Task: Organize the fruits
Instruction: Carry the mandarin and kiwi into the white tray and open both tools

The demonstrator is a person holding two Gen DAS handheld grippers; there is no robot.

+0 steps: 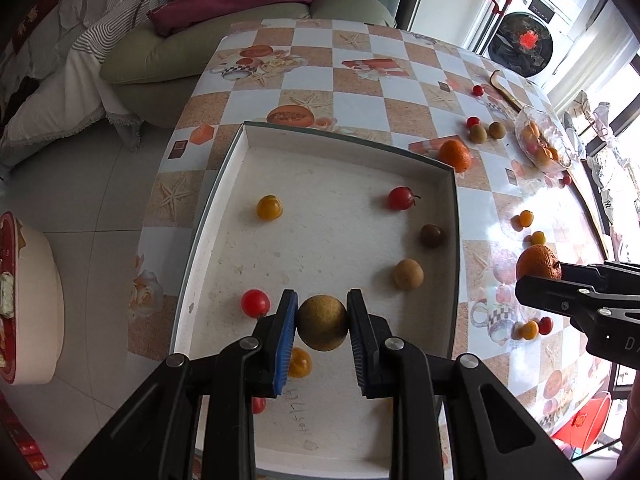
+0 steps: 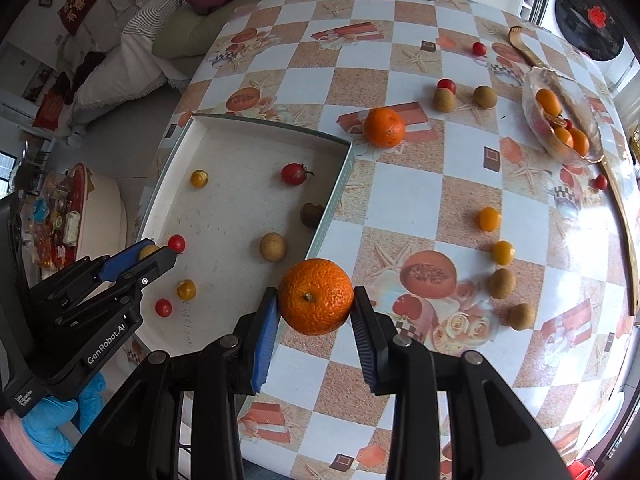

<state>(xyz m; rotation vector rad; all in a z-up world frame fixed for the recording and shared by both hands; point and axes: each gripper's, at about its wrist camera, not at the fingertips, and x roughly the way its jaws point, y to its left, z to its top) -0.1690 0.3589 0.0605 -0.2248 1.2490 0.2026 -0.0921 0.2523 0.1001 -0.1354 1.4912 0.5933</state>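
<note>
So the left hand-held gripper [image 1: 322, 322] is pinching a brown longan [image 1: 322, 322] between its pads, right over the near part of the white box [image 1: 224, 184], and the right hand-held gripper [image 2: 315, 298] is clamped on an orange mandarin [image 2: 315, 296], sitting just past the box's right wall, above the counter [image 2: 400, 208]. Inside the box there's decent open floor in the middle and far left; fruit is mostly around the edges: a yellow tomato [image 1: 269, 207] far left, a red tomato with stem [image 1: 401, 198] far right, a dark brown fruit [image 1: 432, 235] tight against the right wall, and a tan longan [image 1: 407, 274] just near of it. A red cherry tomato [image 1: 255, 303] is just left of the left gripper's blue pad, and another yellow tomato [image 1: 300, 362] peeks out under that same finger, so the near left corner is kinda crowded. Out on the checkered counter, a second mandarin [image 2: 384, 127] sits just beyond the box's far right corner. Right of the held mandarin there's a loose line of 2 yellow tomatoes [image 2: 489, 218] and 2 longans [image 2: 501, 283]. The glass dish [image 2: 584, 120] with orange fruit is far right, near the counter's edge, with a wooden stick [image 2: 624, 216] running along that rim. The box's left wall sits right near the counter's left edge.
</note>
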